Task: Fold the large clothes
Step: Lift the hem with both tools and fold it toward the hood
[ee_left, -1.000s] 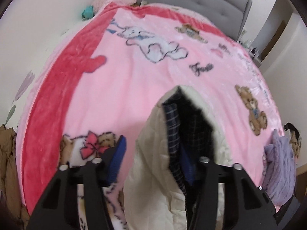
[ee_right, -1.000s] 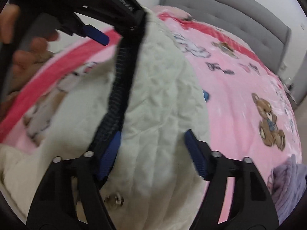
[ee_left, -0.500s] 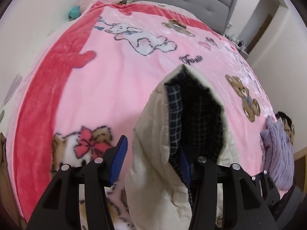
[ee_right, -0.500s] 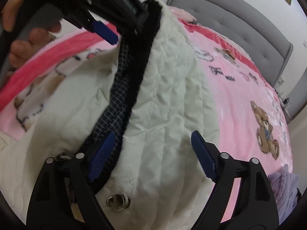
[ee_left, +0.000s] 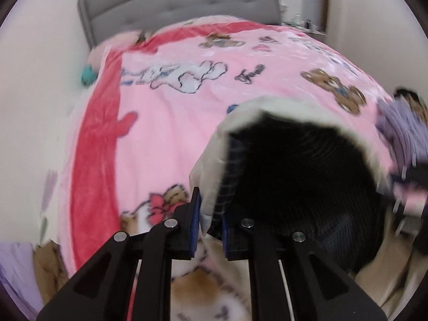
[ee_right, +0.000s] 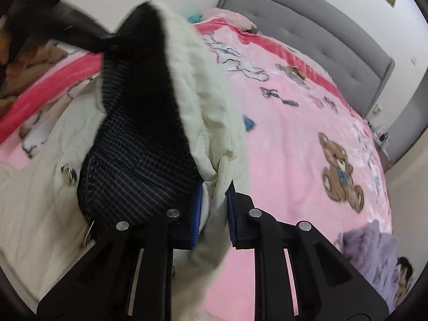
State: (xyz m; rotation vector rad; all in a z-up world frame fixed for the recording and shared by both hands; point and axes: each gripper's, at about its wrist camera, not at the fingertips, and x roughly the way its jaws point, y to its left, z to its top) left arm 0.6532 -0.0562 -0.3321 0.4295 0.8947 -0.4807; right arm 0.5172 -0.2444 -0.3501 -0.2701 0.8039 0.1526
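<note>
We count two tools and one cream quilted jacket (ee_right: pixel 211 85) with a dark checked lining (ee_right: pixel 139 155), held up above a bed covered by one pink teddy-bear blanket (ee_right: pixel 294 139). Our left tool (ee_left: pixel 209 220) has its blue pads pressed onto the jacket's cream edge, the fabric pinched between them; the lining opens wide just beyond and to the right of its fingers. Our right tool (ee_right: pixel 213 208) likewise pinches a fold of the cream shell between its two pads, with the lining bulging to the left of its fingers and the shell rising ahead toward the left tool, seen blurred at the top left of the right wrist view. The jacket's lower part drapes onto the blanket at the left. One lavender knit garment (ee_right: pixel 374 251) lies near the bed's right edge, and one grey padded headboard (ee_left: pixel 182 13) stands at the far end.
</note>
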